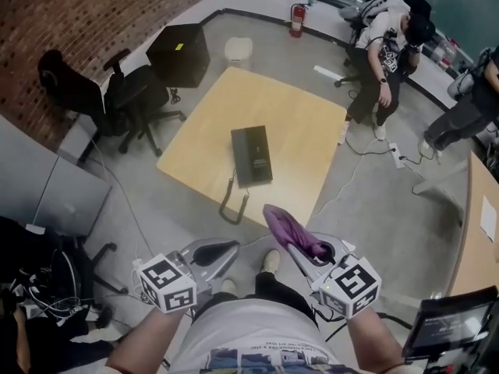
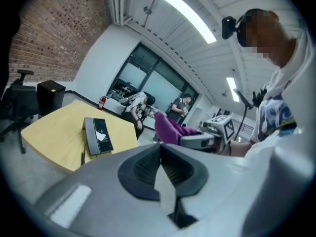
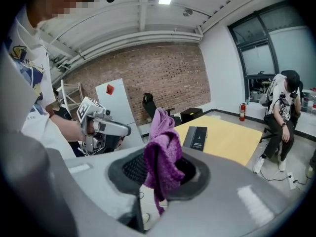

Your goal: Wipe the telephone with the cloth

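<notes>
A dark grey telephone [image 1: 252,156] lies flat on the yellow table [image 1: 296,115], its cord [image 1: 231,202] hanging over the near edge. Both grippers are held in the air on my side of the table, short of that edge. My right gripper [image 1: 293,244] is shut on a purple cloth [image 1: 290,231], which sticks up from its jaws and drapes over them [image 3: 163,157]. My left gripper [image 1: 231,248] is shut with nothing in it [image 2: 160,164]. In the left gripper view the telephone [image 2: 97,136] shows ahead to the left, with the cloth [image 2: 169,128] to the right.
Black office chairs [image 1: 132,100] and a black box [image 1: 181,53] stand left of the table. A white bin [image 1: 238,49] sits behind it. A person [image 1: 386,45] sits at the far right, beside cables on the floor. A dark screen [image 1: 452,322] is at lower right.
</notes>
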The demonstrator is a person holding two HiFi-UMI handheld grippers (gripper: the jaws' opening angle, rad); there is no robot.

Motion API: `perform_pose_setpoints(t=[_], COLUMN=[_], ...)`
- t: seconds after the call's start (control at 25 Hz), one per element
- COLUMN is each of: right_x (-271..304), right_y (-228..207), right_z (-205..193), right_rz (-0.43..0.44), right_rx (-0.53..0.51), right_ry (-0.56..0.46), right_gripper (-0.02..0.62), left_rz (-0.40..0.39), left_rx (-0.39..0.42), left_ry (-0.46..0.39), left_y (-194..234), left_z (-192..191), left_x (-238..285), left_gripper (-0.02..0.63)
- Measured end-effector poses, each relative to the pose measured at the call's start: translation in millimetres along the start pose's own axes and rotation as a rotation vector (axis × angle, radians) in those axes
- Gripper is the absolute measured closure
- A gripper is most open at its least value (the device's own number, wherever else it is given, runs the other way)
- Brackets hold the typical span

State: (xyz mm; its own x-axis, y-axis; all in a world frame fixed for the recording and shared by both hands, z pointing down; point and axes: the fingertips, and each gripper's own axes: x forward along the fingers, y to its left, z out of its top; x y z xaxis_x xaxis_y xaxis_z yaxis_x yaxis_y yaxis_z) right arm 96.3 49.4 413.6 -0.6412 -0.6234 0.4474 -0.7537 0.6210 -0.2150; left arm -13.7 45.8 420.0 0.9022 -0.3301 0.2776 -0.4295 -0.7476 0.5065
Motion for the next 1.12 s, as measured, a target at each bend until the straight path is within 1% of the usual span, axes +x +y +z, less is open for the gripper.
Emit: perform_pose_setpoints(t=[0.16,0.24,0.28,0.44,0.52,0.6,0.72,0.8,0.92,1.04,1.12], right_x=[4.9,11.0,14.7,26.5,29.4,32.0,36.7,39.7,43.3,47.8,50.4], right_y=[-31.1,-42.3,-46.3,-54.4,-58.2,-64.7,-75.5,-79.8,-85.5,-87.2,-85.5], right_z=[0.2,-0.4,-0.6,0.3,1.2,2.6,4.4,5.5,10.1,16.1,16.7], right_rz=[0.024,0.025,0.026,0.031,0.023,0.005,-0.035,-0.067,-0.111,-0.148,-0.172], right_rx=[0.011,0.022,0.029,0.054,0.063,0.061,0.07,0.088,0.107,0.125,0.138], right_ry=[0.002,0.005,0.007,0.008,0.006,0.01,0.023,0.03,0.042,0.056,0.074], right_gripper=[0.511,0.511,0.511,0.511,0.511,0.511,0.511,0.511,0.511,0.511,0.511], left_rz=[0.051,0.074,0.084,0.111,0.106,0.1,0.114,0.115,0.098,0.075,0.052], left_rx=[-0.001,-0.013,-0.027,-0.076,-0.119,-0.191,-0.268,-0.299,-0.333,-0.347,-0.375], left_ry=[0.017,0.03,0.034,0.043,0.038,0.018,0.001,0.014,0.045,0.086,0.105], left_y=[18.4,31.5,39.1,70.7,90.1,113.8,155.6,183.9,220.0,247.0,259.2], left_z=[10.8,13.2,13.8,11.5,10.2,10.9,10.2,6.8,0.4,-6.3,-12.3], left_x=[23.5,29.3,30.7,32.2,36.6,43.5,53.4,61.2,80.5,101.6,113.7], left_gripper=[0.6,0.593,0.58,0.567,0.54,0.511,0.5,0.492,0.485,0.477,0.472])
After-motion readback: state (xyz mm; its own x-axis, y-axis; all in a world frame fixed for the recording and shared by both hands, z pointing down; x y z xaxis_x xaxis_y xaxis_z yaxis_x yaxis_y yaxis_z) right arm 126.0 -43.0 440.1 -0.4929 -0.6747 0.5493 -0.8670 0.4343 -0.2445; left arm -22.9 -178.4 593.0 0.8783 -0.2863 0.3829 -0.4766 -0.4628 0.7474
